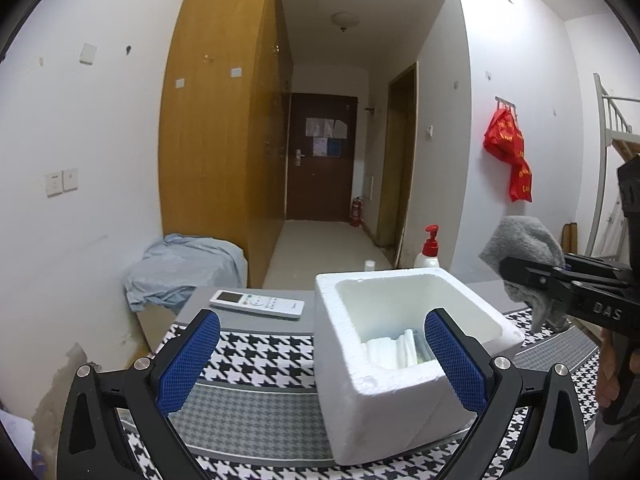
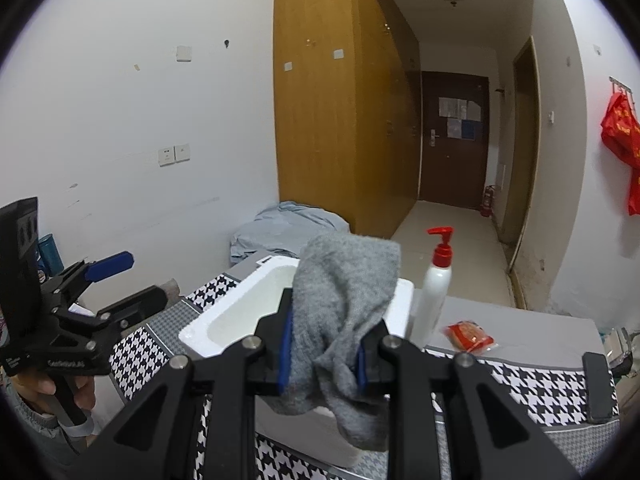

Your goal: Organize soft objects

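Beside foam box [image 2: 224,322] rim, right gripper [image 2: 322,354] pinches grey sock [image 2: 344,300]

Foam box [image 1: 400,344] sits on the patterned mat [image 1: 260,384]. Folded cloths [image 1: 394,350] lie inside it, at the bottom. Remote [image 1: 257,304] lies left of the box, beyond the mat's far edge. Pump bottle [image 2: 434,292] stands upright just behind the box's far right corner; packet [image 2: 470,335] lies right of the bottle. My left gripper [image 1: 320,364] straddles the box's near left corner. My right gripper [image 2: 322,354], right of the box, holds the sock [image 2: 344,308] above its rim.
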A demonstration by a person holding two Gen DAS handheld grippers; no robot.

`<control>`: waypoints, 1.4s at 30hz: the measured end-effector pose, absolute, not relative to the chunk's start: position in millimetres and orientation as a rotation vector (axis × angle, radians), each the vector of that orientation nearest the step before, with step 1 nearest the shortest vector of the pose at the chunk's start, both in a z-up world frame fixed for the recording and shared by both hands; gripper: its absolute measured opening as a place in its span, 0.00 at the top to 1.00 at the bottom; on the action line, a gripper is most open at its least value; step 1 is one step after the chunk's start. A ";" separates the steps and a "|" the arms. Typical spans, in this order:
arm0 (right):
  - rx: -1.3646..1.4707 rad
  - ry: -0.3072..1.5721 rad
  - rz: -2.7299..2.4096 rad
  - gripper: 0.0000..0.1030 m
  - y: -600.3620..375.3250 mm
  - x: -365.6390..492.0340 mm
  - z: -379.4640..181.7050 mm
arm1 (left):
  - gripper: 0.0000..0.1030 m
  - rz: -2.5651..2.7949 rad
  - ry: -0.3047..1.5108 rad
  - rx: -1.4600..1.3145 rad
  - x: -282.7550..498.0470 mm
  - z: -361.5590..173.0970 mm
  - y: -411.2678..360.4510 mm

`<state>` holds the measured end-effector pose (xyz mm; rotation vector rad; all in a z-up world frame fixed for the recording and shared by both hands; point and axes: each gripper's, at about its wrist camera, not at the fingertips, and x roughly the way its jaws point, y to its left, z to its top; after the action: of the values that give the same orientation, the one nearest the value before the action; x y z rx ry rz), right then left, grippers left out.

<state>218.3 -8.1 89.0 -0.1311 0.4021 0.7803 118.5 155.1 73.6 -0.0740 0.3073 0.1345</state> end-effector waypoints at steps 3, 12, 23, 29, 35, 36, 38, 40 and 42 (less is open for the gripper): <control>-0.137 0.403 0.798 0.72 0.3 217.9 89.0 | 0.01 0.145 0.297 -0.073 109.0 74.2 158.4; -0.156 0.416 0.843 0.72 26.2 220.4 89.0 | 0.01 0.169 0.297 -0.067 93.6 73.2 165.1; -0.175 0.451 0.812 0.55 47.2 235.9 85.8 | 0.01 0.189 0.294 -0.073 84.3 71.6 168.3; -0.178 0.455 0.792 0.24 47.2 237.5 83.5 | 0.01 0.185 0.295 -0.072 85.1 69.4 170.2; -0.179 0.425 0.786 0.04 42.0 228.5 87.7 | 0.01 0.175 0.293 -0.078 84.0 69.7 170.3; -0.179 0.417 0.785 0.02 40.8 227.3 88.7 | 0.01 0.174 0.293 -0.077 83.5 70.0 170.0; -0.174 0.407 0.783 0.00 37.4 224.1 90.5 | 0.01 0.183 0.289 -0.066 83.5 70.5 167.9; -0.173 0.396 0.782 0.00 34.9 221.5 92.0 | 0.01 0.183 0.284 -0.059 83.5 71.7 165.5; -0.171 0.392 0.775 0.00 31.9 219.0 92.7 | 0.01 0.190 0.274 -0.055 82.2 72.3 161.3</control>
<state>219.0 31.9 92.7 -0.1712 0.3924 0.7754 82.2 161.3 72.3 -0.0548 0.2741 0.1903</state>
